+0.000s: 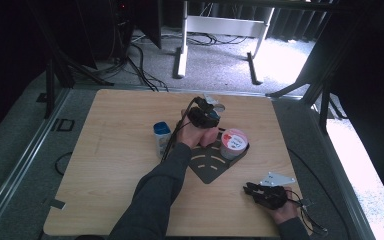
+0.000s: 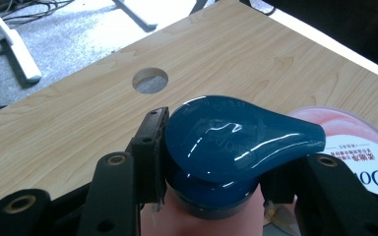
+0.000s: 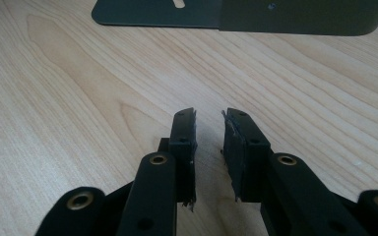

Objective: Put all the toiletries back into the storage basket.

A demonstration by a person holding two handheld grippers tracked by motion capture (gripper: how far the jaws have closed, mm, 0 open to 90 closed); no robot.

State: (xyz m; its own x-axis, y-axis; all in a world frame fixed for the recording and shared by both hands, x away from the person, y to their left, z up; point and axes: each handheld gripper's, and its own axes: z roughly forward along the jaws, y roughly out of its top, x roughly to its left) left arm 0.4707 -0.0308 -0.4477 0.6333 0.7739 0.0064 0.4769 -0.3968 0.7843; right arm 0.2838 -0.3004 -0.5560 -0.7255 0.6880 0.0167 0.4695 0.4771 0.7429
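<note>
Left gripper [image 2: 211,162] around blue-capped bottle [image 2: 226,147]

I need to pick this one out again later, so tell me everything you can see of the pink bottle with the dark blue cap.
The pink bottle stands upright near the table's middle, at the dark tray's edge beside a pink-lidded tub. Its body looks like matte plastic; the glossy blue flip cap carries raised lettering and a lip that juts to one side. The left claw clamps it just under the cap, a black jaw pressed on either side. Its label is hidden.
</note>
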